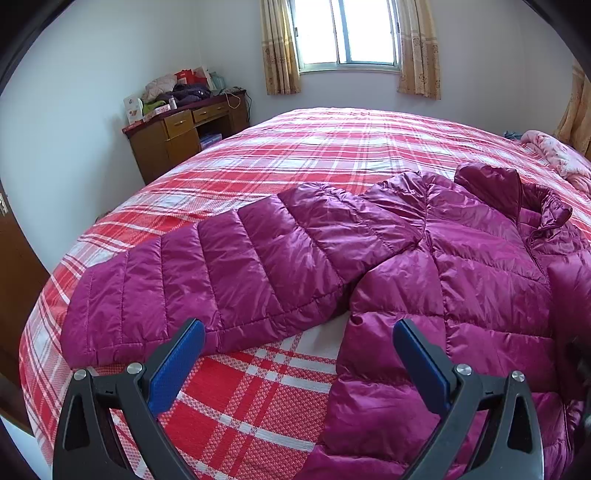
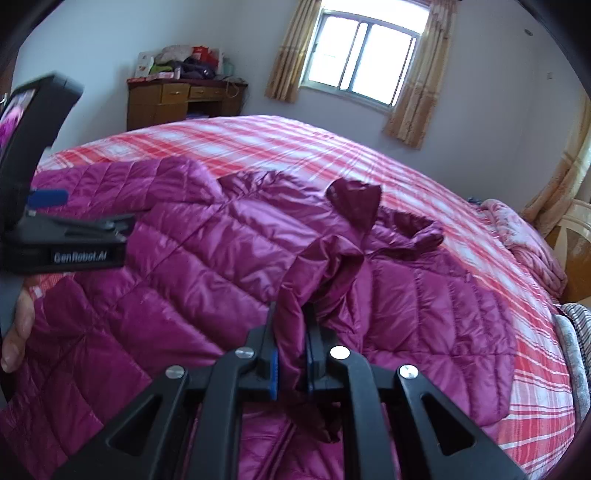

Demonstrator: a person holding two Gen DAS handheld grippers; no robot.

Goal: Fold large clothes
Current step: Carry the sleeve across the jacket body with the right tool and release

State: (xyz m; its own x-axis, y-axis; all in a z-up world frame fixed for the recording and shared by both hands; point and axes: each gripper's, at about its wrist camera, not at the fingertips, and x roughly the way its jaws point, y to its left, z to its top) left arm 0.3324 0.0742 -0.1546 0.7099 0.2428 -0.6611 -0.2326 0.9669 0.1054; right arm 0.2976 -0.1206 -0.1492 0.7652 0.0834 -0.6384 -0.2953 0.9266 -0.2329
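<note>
1. The right hand-held gripper [image 2: 291, 347] has its jaws clenched on a bunched fold of the magenta puffer jacket [image 2: 207, 266]; the pinched fabric rises in a dark ridge from between the blue pads.
2. The left hand-held gripper [image 1: 297, 354] is released, its two blue pads spread wide with nothing between them. It hangs over the near edge of the bed [image 1: 258, 398], between the jacket's sleeve [image 1: 207, 273] and its body.
3. In the right wrist view the left hand-held gripper's black body shows at the left edge, with part of a person's hand [image 2: 18, 332] below it.
4. The jacket lies spread on the red and white plaid bedcover. One sleeve stretches out to the left in the left wrist view, and the collar [image 1: 517, 199] is turned up on the far side.
5. A pink blanket [image 1: 561, 158] is bunched at the right end of the bed.
6. Past the bed, a wooden desk [image 1: 177, 140] stands against the wall, piled with clothes and boxes.
7. On the far wall a window [image 1: 347, 33] is flanked by beige curtains [image 1: 279, 51].
</note>
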